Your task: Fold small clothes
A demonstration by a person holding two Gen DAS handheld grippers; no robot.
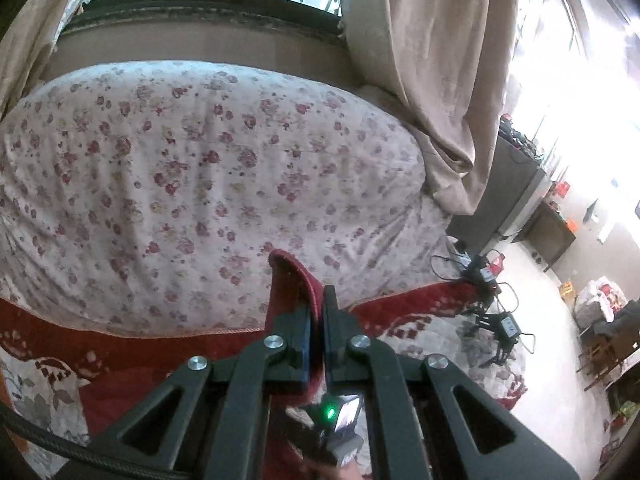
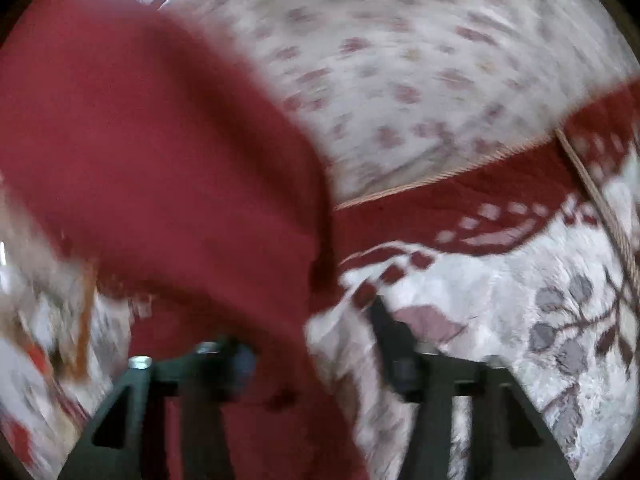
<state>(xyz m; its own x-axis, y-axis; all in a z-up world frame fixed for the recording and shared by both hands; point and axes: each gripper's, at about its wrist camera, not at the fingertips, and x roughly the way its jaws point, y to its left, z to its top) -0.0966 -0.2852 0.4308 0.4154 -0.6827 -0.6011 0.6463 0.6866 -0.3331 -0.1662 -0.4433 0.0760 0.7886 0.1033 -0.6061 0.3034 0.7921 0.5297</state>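
garment point(image 1: 292, 276): plain dark red | bedsheet point(image 1: 180, 168): white, red-pink florals | curtain point(image 1: 432, 60): beige

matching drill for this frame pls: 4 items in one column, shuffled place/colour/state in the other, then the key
Items:
1. left gripper
2. right gripper
3. bedsheet
4. curtain

Descriptions:
A. beige, hanging by the window
B. white with small reddish flowers, spread flat
C. jaws apart, red garment draped over the left finger, not pinched
D. shut on an edge of the red garment, holding it up off the bed

Pairs: 1-D, 2-C, 3-B, 4-A

The right wrist view is motion-blurred, so the drape is read only roughly.
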